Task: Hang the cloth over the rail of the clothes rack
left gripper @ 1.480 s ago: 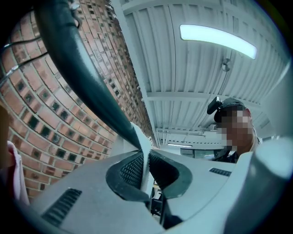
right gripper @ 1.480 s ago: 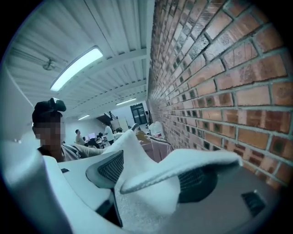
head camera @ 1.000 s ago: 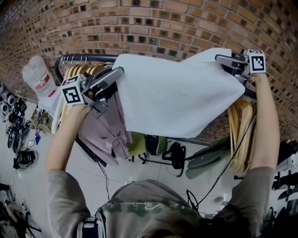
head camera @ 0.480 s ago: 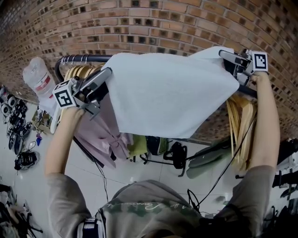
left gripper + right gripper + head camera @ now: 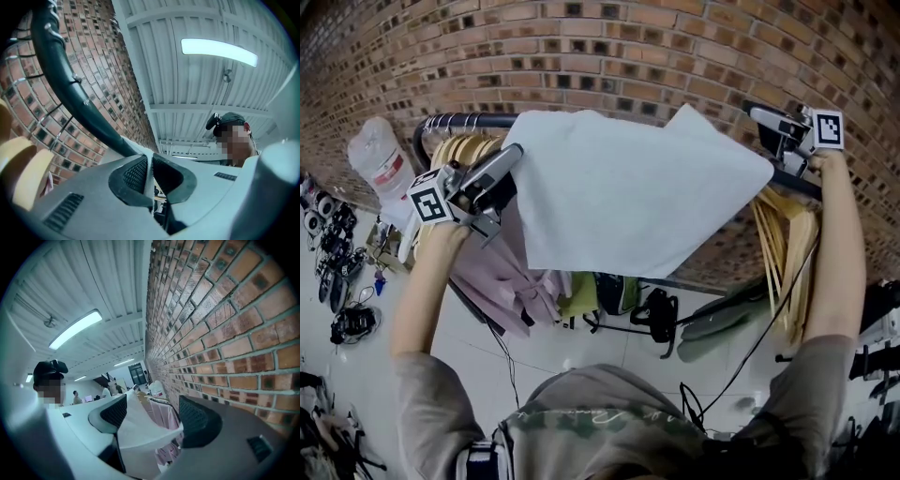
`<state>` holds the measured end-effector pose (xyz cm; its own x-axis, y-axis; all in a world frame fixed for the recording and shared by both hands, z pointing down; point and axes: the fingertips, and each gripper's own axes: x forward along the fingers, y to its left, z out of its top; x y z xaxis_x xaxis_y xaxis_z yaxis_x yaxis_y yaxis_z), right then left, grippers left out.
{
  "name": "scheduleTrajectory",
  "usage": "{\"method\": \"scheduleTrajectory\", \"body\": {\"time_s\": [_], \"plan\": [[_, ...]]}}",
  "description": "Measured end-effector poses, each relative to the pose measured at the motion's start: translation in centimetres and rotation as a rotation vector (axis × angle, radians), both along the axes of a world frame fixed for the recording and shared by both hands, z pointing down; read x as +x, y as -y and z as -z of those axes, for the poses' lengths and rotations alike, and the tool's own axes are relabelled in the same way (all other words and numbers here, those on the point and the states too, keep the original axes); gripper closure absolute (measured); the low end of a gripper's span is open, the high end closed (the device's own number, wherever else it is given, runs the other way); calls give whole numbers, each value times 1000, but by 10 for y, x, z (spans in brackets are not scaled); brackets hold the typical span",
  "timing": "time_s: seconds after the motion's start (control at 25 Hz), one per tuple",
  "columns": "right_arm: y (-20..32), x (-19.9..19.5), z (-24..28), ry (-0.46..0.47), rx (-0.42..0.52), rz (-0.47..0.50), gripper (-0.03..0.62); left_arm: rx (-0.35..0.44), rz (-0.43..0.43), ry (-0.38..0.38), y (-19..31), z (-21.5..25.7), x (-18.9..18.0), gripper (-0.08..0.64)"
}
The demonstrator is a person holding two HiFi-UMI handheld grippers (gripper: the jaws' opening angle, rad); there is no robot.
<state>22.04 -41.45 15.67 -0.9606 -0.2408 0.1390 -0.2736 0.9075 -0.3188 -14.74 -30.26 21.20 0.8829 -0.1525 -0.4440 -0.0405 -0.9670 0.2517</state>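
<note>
Clothing: grey-olive short-sleeved shirt (image 5: 581,422), faint script across the chest. Left gripper (image 5: 516,152) and right gripper (image 5: 757,113): grey bodies, black ribbed pads (image 5: 133,176), white marker cubes (image 5: 429,199) (black square codes). Thin black cable (image 5: 766,309) runs from the right unit.

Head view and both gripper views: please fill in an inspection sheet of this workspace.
Surface: pale tiled floor below the rack.
Job's things: white cloth spread in front of the dark rail; whether it lies over the rail, cannot tell.
Clutter: wooden hangers, pink garment, dark gear on the floor.
Grippers: left claw shut on the cloth's edge; right claw open, cloth loose between its jaws.
Cables: black cable hanging under the right arm.
Surroundings: brick wall.
</note>
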Motion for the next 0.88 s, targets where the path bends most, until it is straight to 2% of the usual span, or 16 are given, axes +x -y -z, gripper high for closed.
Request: {"method": "scheduleTrajectory", "body": {"time_s": [0.24,0.52,0.64,0.88], "plan": [[-2,-15,-8,-46,16,31,241,-11,-5,25,4,-10,9,539],[-16,-18,22,-10,147,33,241,-21,5,16,5,-7,9,540],[-20,-18,35,0,237,4,241,-16,10,10,5,-6,8,538],[-51,-10,104,127,497,-61,241,-30,1,12,6,-9,10,539]]}}
